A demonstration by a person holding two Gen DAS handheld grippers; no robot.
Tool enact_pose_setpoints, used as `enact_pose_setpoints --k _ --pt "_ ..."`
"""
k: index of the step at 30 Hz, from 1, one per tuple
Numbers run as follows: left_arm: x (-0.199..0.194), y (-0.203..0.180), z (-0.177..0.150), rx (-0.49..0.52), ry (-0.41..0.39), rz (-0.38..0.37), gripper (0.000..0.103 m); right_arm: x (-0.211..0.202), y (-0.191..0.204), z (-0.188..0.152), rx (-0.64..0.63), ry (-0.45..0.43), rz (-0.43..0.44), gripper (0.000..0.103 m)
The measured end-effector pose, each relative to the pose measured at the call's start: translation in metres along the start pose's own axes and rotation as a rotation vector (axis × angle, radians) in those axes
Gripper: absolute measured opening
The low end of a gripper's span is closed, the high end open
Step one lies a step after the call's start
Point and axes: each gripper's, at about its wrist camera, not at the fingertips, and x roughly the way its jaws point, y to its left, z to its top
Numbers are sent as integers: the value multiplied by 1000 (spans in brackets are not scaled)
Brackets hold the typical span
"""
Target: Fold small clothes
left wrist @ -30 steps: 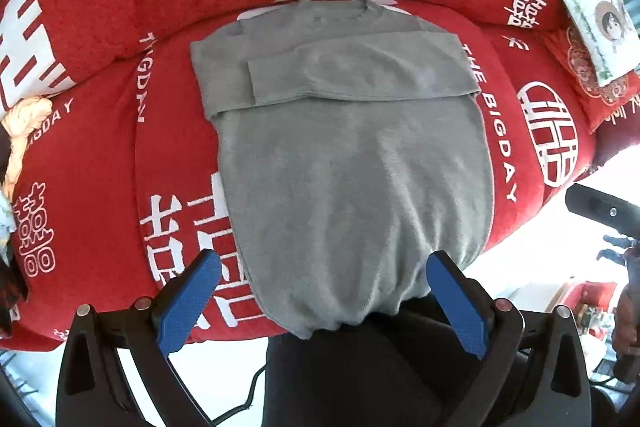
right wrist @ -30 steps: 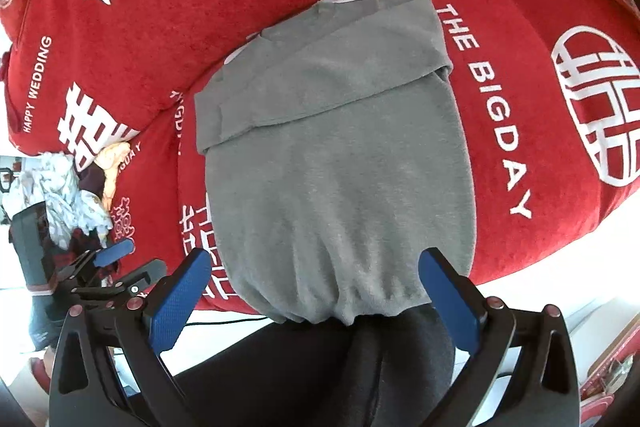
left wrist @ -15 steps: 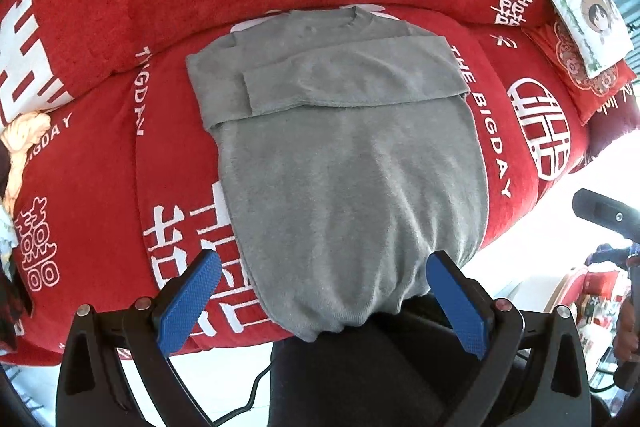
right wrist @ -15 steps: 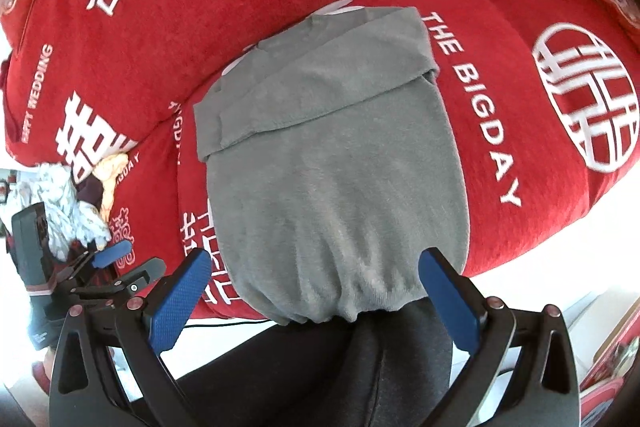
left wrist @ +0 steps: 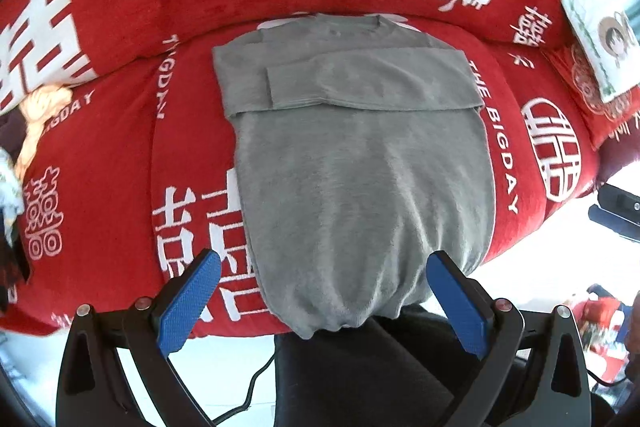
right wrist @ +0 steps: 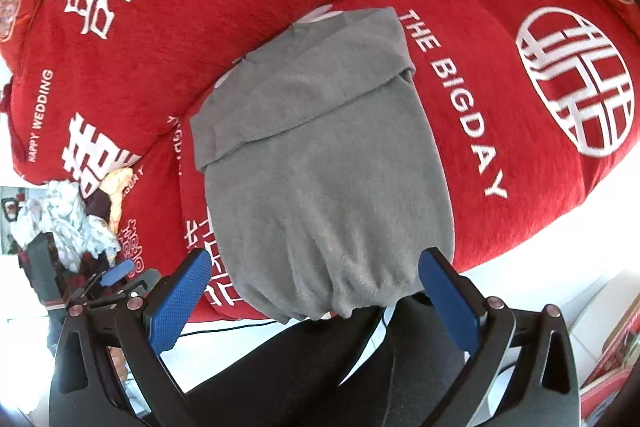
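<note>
A small grey sweater [left wrist: 360, 163] lies flat on a red sofa cover [left wrist: 120, 131], neck at the back, both sleeves folded across the chest. Its hem hangs over the front edge of the seat. It also shows in the right wrist view [right wrist: 320, 163]. My left gripper [left wrist: 324, 291] is open and empty, hovering just in front of the hem. My right gripper [right wrist: 316, 291] is open and empty, also in front of the hem. The left gripper shows at the left of the right wrist view [right wrist: 116, 271].
A pile of other clothes [right wrist: 68, 219] lies at the sofa's left end. A white patterned cushion [left wrist: 600, 39] leans at the back right. The person's dark trousers [left wrist: 360, 379] fill the foreground below the hem. The floor is white.
Both grippers have shifted slightly, so the sweater sits a little differently in each view. The sweater itself has not moved and both grippers stay open.
</note>
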Motion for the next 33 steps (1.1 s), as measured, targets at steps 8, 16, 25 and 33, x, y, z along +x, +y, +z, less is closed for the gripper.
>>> enact_pose_setpoints --k 8,16,25,33 --pt "-6 -43 -20 -102 -25 37 103 -14 -46 10 -50 38 51 103" --pt "-4 -69 -57 -227 -24 50 103 -14 -94 9 -85 108 98 103" --pt "25 -54 -84 -226 21 90 103 22 -110 -10 -110 195 92 103" --pt "89 -5 -113 -220 37 11 103 99 -120 -35 -99 244 59 103"
